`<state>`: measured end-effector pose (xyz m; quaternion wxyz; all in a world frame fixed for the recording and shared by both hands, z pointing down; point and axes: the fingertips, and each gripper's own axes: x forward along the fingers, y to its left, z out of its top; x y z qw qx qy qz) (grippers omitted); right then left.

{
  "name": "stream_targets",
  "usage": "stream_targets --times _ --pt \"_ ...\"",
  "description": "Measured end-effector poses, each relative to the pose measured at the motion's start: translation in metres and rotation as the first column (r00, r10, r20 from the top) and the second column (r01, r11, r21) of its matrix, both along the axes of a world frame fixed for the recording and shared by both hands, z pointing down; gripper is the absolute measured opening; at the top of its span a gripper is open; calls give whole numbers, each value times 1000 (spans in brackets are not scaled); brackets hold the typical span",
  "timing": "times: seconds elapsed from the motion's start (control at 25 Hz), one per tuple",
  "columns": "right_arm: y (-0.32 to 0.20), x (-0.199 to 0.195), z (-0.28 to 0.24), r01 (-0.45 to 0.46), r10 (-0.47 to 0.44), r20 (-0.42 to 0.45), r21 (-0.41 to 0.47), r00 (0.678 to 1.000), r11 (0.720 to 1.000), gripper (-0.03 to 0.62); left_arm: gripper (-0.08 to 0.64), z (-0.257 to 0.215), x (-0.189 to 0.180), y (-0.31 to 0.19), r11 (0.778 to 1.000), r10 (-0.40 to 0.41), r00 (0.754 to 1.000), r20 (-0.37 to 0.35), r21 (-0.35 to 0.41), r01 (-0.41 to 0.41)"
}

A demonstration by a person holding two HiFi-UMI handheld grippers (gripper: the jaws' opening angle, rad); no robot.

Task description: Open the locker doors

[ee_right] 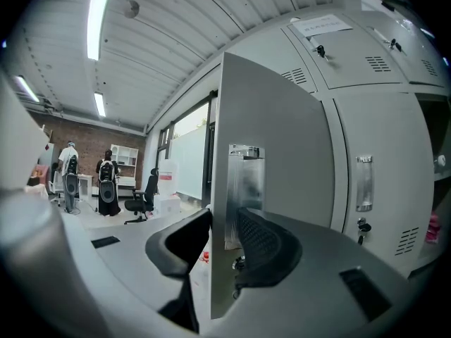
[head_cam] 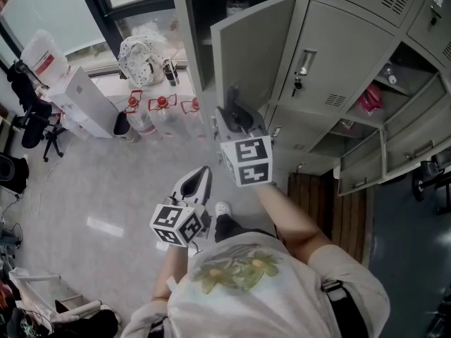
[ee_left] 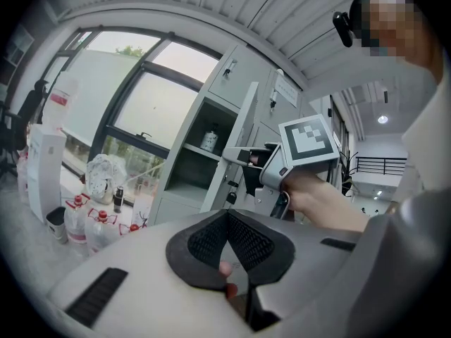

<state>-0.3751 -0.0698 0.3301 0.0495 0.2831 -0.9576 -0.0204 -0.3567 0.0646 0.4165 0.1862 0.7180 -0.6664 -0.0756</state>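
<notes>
Red-capped water jugs (head_cam: 161, 113) stand near a patterned white bag (head_cam: 139, 60).

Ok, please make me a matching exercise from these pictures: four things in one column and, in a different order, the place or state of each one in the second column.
Things
1. right gripper
2. left gripper
3. water bottles
4. red bag

Place or state
a. standing on the floor
b. jaws together, nothing between them
c. inside an open locker
d. closed on the edge of the open door

Pairs: 1-d, 2-b, 3-a, 4-c
</notes>
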Motion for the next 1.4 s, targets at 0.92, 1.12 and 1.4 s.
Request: stream_targets --times 0.92,1.12,1.4 --pt "12 63 -1 51 -53 22 97 998 994 141 29 -4 38 3 999 36 999 -1 15 -36" --pt "13 78 0 24 -27 27 109 999 994 142 29 -3 46 4 999 50 999 0 16 -50" --pt "14 99 2 -11 7 28 118 1000 993 141 29 -4 55 0 997 76 997 7 21 -77"
